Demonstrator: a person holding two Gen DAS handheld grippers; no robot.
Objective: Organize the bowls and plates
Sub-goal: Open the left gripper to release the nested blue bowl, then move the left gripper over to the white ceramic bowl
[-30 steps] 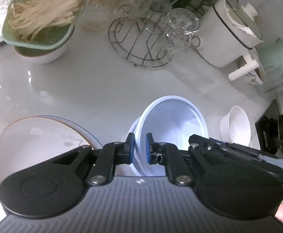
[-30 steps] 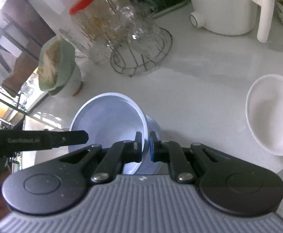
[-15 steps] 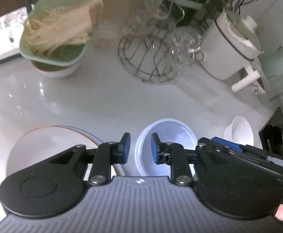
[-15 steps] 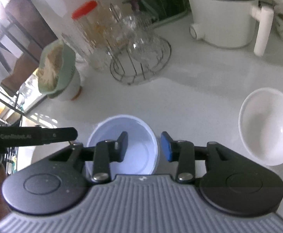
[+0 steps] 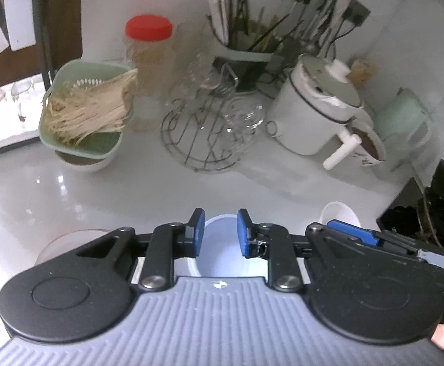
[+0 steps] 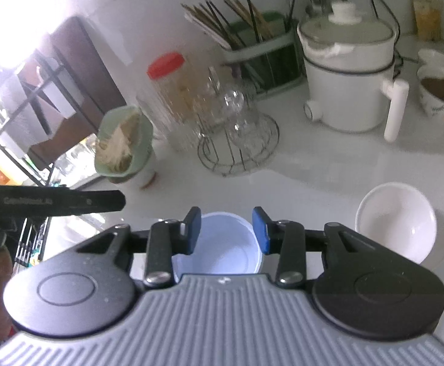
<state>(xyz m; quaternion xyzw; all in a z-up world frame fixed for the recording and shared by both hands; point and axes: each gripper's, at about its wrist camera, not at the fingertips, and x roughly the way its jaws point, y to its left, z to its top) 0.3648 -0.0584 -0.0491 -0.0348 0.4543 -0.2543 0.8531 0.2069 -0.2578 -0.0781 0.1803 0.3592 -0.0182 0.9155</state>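
A pale blue bowl [image 5: 220,251] stands upright on the white counter, just below both grippers; it also shows in the right wrist view [image 6: 228,248]. My left gripper [image 5: 218,233] is open above it and holds nothing. My right gripper [image 6: 228,231] is open above it and holds nothing. A white bowl [image 6: 395,221] sits on the counter to the right, and its rim shows in the left wrist view [image 5: 340,213]. A white plate [image 5: 69,239] lies at the left, mostly hidden behind my left gripper.
At the back stand a wire rack with glasses [image 5: 209,134], a white pot with a handle [image 5: 316,119], a green basket of noodles on a bowl [image 5: 84,116], a red-lidded jar [image 5: 148,58] and a utensil holder [image 6: 261,48]. A filled patterned bowl [image 6: 441,97] is far right.
Both grippers have let go of the blue bowl's rim, opened and lifted back. The bowl, tilted a second ago, now rests upright on the counter.
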